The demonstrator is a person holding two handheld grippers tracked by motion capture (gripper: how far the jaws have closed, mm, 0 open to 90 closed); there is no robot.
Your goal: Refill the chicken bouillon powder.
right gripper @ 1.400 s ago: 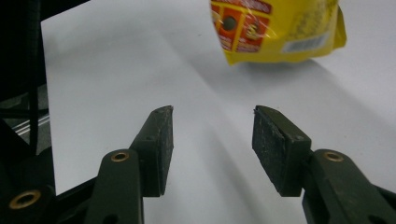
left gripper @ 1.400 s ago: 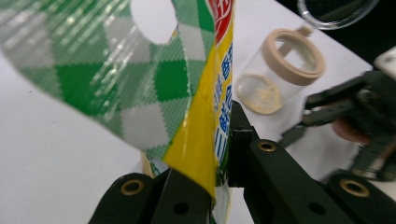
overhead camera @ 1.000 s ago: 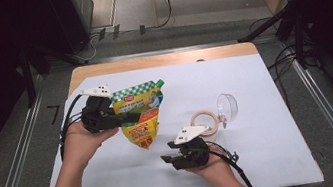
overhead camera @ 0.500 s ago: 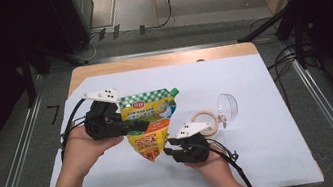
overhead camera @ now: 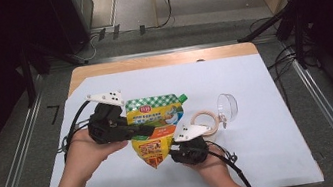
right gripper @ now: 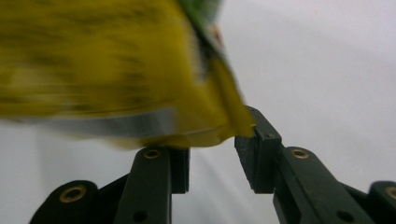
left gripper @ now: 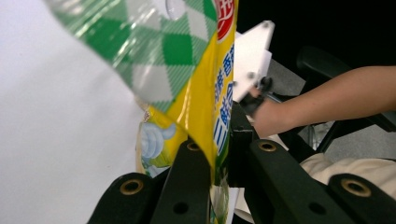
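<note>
- We see the desk [overhead camera: 268, 108] under a white sheet; only its far edge shows bare wood.
- Pouch [overhead camera: 155, 125], yellow with a green-checked top and green cap, is held up over the desk's middle, a bit toward the near edge and left of centre.
- Left gripper [overhead camera: 132, 129] comes in from the left edge side. Its jaws are fully closed on the pouch's side; in the left gripper view the film [left gripper: 205, 93] is pinched flat between them.
- Right gripper [overhead camera: 177, 148] sits at the pouch's bottom corner, toward the near edge. Its jaws have just been closing; the corner [right gripper: 233, 123] lies between them, with a gap still showing between the pads, so no firm clamp yet.
- Clear plastic cup [overhead camera: 227, 106] lies on its side right of the pouch, toward the desk's right half.
- Tape ring [overhead camera: 205, 120] lies flat just beside the cup, between it and the pouch.
</note>
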